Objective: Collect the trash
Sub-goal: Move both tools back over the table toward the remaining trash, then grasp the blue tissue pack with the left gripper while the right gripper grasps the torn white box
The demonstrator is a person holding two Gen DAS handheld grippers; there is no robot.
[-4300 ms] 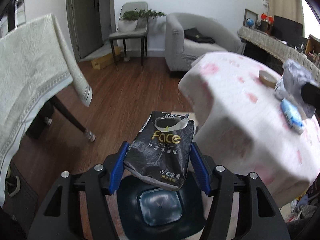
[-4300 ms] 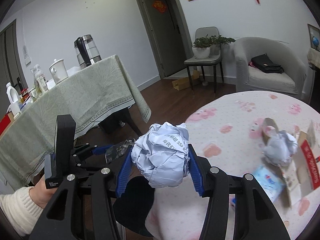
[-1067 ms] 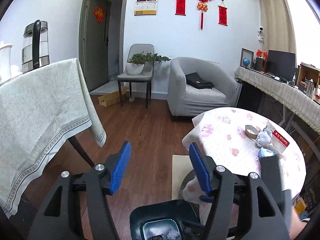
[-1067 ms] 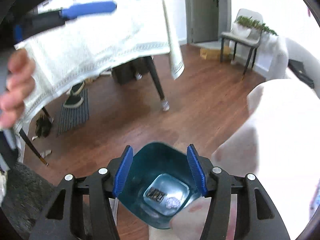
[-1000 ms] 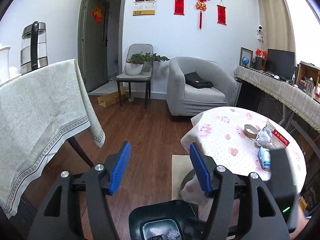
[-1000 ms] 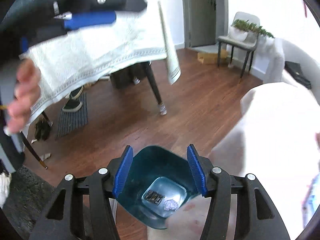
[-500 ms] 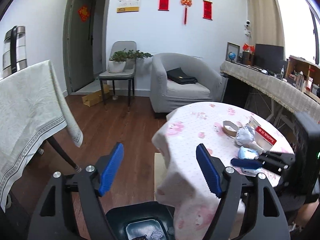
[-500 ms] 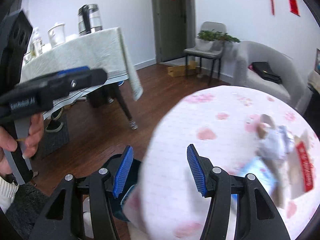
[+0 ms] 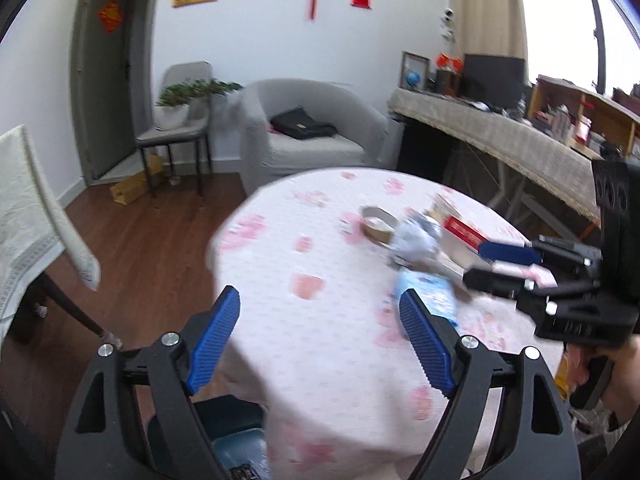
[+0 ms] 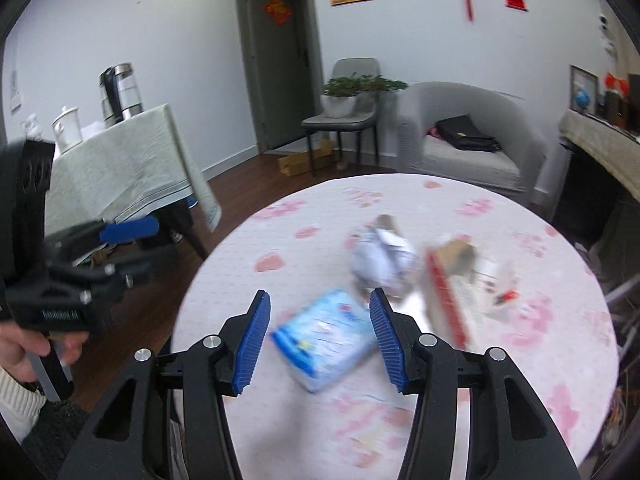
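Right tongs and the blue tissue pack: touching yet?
Apart. The right wrist view shows the right tongs open, with tablecloth visible between each blue pad and the blue tissue pack, which lies on the round table.

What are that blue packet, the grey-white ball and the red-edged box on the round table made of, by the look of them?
The blue packet looks like soft plastic film: glossy, printed, pillowy, probably a tissue pack. The grey-white ball looks like crumpled paper: matte, sharp creases, faint print. The red-edged box seems to be thin cardboard: brown inside, flaps torn open. Motion blur leaves all three a little uncertain.
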